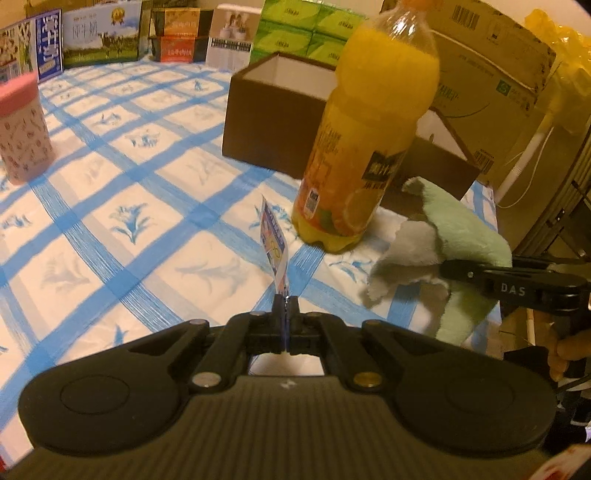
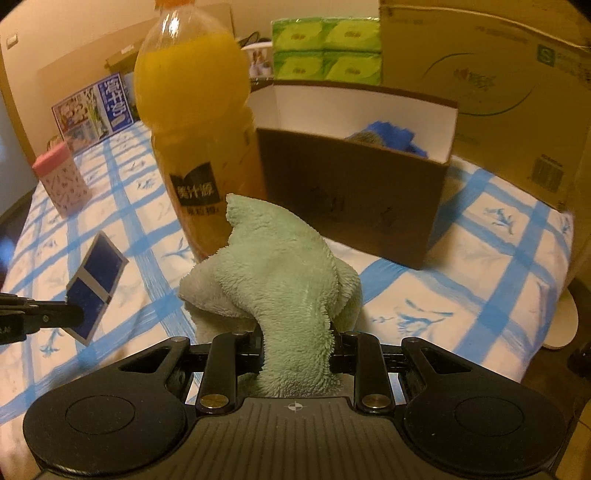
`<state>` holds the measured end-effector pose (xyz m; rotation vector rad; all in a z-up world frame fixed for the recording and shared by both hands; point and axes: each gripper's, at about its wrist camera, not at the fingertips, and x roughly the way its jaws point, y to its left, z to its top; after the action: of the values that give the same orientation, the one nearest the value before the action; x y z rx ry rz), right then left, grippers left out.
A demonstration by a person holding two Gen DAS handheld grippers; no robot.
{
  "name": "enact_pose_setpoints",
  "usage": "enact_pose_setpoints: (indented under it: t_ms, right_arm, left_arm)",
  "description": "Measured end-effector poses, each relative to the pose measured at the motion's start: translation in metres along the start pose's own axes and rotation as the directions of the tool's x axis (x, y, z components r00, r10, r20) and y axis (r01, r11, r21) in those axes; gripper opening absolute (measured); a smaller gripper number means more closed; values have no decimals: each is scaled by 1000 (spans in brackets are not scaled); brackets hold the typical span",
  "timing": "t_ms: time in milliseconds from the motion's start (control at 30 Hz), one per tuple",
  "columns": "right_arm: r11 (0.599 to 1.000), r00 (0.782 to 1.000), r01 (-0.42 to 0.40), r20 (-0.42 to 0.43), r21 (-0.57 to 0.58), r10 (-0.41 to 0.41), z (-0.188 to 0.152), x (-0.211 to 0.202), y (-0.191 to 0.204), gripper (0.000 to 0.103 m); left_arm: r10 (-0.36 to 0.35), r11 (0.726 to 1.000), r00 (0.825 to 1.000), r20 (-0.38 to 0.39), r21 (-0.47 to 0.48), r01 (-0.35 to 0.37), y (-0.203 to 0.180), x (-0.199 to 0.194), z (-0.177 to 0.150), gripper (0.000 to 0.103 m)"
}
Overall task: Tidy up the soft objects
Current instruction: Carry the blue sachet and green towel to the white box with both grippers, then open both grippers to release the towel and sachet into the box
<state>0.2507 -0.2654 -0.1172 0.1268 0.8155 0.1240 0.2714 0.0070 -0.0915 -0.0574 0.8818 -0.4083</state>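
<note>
My left gripper (image 1: 285, 301) is shut on the edge of a thin, flat blue-and-white packet (image 1: 274, 236), held above the checked tablecloth. In the right wrist view the same packet (image 2: 98, 280) hangs from the left gripper (image 2: 75, 317) at the left edge. My right gripper (image 2: 297, 343) is shut on a fluffy pale green cloth (image 2: 280, 266), lifted in front of the open brown box (image 2: 351, 206). A blue soft item (image 2: 391, 134) lies inside that box. From the left wrist view the cloth (image 1: 458, 229) hangs from the right gripper (image 1: 448, 269) beside the bottle.
A tall orange juice bottle (image 1: 369, 129) stands just in front of the brown box (image 1: 266, 125). A pink-lidded canister (image 1: 22, 129) sits at far left. Green tissue packs (image 1: 306, 29), cartons and a large cardboard box (image 1: 487, 74) line the back. The table edge drops off at right.
</note>
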Motion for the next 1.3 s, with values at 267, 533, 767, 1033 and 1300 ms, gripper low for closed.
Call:
enact_pose_setpoints:
  t_ms: [267,533,767,1033,1300]
  right_arm:
    - [1000,998,-15,66,24,13,15,-38,-21,27]
    - [999,976,-29,218,40,20,82,-72,-58,27]
    - [997,955,-69,293,38,55,156,-60,-85,27]
    - [994,971,-106,216,15,100,213,14,-94,27]
    - [988,983,-149,109,30,145,238,98,-90,27]
  left_arm:
    - [32,994,997,76,98,-39,-9,-31,29,0]
    - [47,970,976,214,222,-95,9,-43,117,0]
    - [-25,955,964,263,291,-55,13,-13,208,0]
    - [-118,939,976,183,340,49,-7,67,282,0]
    - [-140,908,990,27,402,117,-37,158,300,5]
